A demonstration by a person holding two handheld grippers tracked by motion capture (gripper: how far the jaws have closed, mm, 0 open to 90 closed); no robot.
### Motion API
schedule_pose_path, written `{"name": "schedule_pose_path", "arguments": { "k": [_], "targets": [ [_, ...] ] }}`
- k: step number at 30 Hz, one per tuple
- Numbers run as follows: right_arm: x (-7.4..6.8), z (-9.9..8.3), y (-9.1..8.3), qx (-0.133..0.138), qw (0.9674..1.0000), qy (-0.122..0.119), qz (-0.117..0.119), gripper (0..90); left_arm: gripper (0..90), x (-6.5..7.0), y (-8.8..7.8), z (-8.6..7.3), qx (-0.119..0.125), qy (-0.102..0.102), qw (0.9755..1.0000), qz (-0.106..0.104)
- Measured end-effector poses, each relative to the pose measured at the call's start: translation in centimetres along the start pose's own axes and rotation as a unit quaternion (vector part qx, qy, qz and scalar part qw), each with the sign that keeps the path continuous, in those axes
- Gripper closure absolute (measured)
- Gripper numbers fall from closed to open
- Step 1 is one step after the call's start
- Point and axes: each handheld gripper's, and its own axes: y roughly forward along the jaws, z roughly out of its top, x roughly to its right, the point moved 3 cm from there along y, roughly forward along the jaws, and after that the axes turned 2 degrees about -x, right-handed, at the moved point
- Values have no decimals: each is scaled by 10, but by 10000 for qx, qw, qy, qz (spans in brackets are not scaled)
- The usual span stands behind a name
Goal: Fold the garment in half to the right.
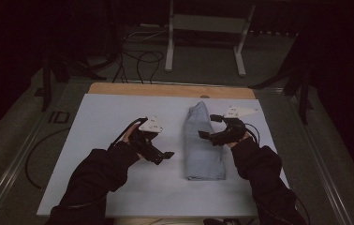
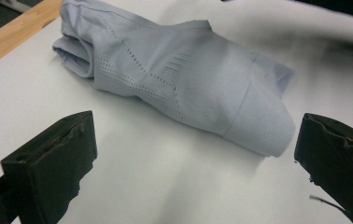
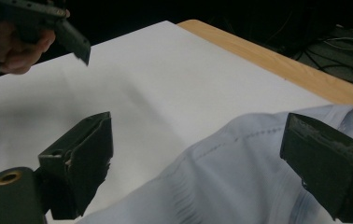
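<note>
Folded grey garment (image 1: 203, 143) unlabelled, seemingly; left tongs (image 1: 165, 157), right tongs (image 1: 209, 125) spread, empty.

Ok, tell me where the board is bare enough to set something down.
Widest bare patch: the white board from its left edge to the left tool, back to the wooden strip. Another runs along the near edge. Crowded: the folded garment, with the right tool at its right side.
</note>
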Motion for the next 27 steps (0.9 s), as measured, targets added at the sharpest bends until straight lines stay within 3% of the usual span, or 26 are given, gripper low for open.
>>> {"name": "schedule_pose_path", "arguments": {
  "k": [9, 19, 27],
  "targets": [
    [-13, -26, -11, -25, 10000, 26, 31, 95, 1, -2, -13, -25, 48, 75, 9999, 78],
    [-21, -61, -25, -13, 9999, 150, -50, 95, 1, -6, -28, -61, 72, -82, 9998, 179],
    [-21, -79, -44, -66, 9995, 242, -181, 94, 1, -10, -42, -94, 28, -333, 9988, 358]
  ]
}}
